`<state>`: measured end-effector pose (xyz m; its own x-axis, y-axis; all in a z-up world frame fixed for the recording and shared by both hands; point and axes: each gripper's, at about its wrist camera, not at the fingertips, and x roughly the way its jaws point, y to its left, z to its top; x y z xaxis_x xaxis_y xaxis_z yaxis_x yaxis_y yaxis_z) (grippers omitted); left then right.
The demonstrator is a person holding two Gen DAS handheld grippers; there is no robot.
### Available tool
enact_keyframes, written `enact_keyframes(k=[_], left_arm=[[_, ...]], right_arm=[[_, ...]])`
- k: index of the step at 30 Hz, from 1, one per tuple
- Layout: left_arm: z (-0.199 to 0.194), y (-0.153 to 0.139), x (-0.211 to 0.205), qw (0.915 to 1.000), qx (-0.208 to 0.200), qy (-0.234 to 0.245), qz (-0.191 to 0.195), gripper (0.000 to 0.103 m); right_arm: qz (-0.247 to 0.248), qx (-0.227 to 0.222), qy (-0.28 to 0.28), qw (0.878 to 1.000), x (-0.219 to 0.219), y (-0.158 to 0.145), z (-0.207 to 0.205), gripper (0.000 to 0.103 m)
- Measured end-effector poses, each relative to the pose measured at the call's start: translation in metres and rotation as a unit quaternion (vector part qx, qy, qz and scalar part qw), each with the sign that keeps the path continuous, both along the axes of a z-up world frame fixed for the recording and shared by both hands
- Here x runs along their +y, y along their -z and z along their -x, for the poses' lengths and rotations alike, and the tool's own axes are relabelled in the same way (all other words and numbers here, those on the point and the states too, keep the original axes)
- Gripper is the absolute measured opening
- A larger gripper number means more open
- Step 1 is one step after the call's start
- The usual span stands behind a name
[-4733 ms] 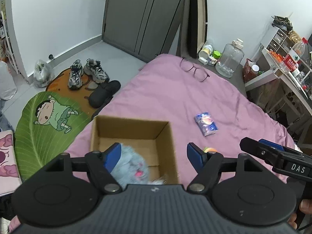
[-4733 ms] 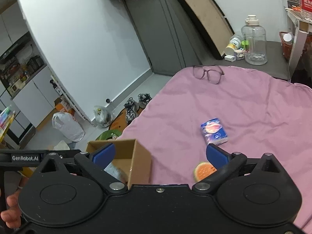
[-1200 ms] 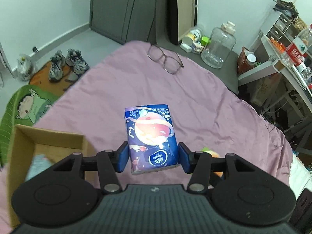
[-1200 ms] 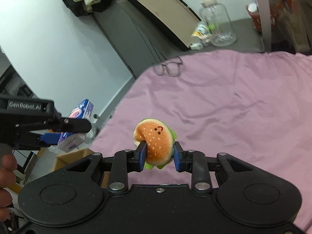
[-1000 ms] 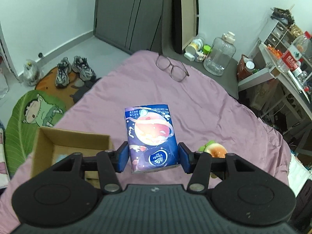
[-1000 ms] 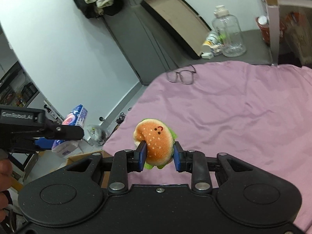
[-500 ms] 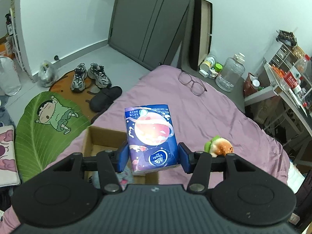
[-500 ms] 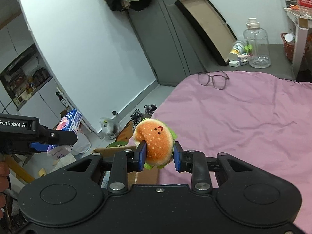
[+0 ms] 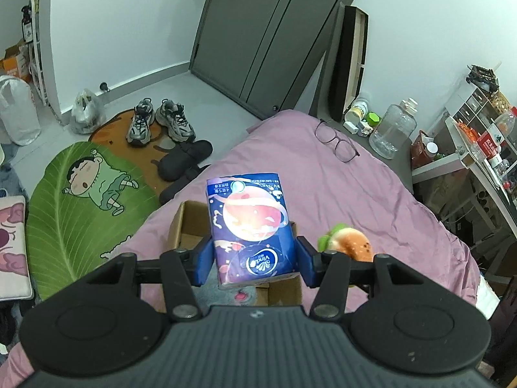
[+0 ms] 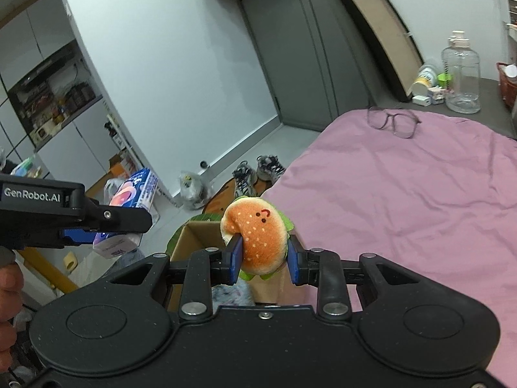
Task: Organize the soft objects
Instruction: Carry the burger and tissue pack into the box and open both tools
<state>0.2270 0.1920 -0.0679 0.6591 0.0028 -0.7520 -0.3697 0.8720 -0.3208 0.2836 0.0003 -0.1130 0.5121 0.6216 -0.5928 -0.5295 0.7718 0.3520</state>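
Both tools are now arriving over the cardboard box [image 9: 181,226]: left tool [image 9: 253,263] clamping the tissue pack [image 9: 250,226], right tool [image 10: 263,258] squeezing the burger plush [image 10: 255,236] at three o'clock, ready for dropping in.

Glasses [image 9: 337,142] lie open on pink bedspread [image 9: 371,194], near its far edge. Clear jug [image 9: 391,131] stands on grey ledge beyond. Floor: sneakers [image 9: 160,126], black slippers [image 9: 184,165], leaf rug [image 9: 77,200] with cartoon boy, plastic bag [image 9: 84,111] by wall.
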Motion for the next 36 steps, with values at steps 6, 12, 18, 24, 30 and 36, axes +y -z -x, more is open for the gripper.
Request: enact_keyframes(k=[6,12,18,24,30,36], left_arm=[[0.006,0.007,0.015,0.9999,0.002,-0.008,0.008,0.052],[0.004,0.020,0.017,0.9997,0.011,-0.010,0.017,0.052],[-0.003,0.031,0.014,0.9994,0.019,-0.012,0.026,0.052],[-0.018,0.035,0.003,0.9994,0.027,-0.007,0.021,0.052],[-0.036,0.041,-0.007,0.9987,0.034,0.006,0.038,0.053],[-0.040,0.034,-0.012,0.9986,0.016,0.011,0.050,0.063]], right_arm=[[0.000,0.011,-0.002,1.000,0.019,0.010,-0.001,0.031],[0.006,0.019,0.000,1.000,0.016,0.020,-0.004,0.052],[-0.001,0.025,0.008,1.000,0.005,0.022,-0.007,0.052],[-0.010,0.035,0.009,0.999,-0.006,0.026,-0.013,0.052],[-0.021,0.048,0.020,0.998,-0.022,0.033,-0.023,0.052],[-0.036,0.051,0.025,0.998,-0.034,0.030,-0.027,0.052]])
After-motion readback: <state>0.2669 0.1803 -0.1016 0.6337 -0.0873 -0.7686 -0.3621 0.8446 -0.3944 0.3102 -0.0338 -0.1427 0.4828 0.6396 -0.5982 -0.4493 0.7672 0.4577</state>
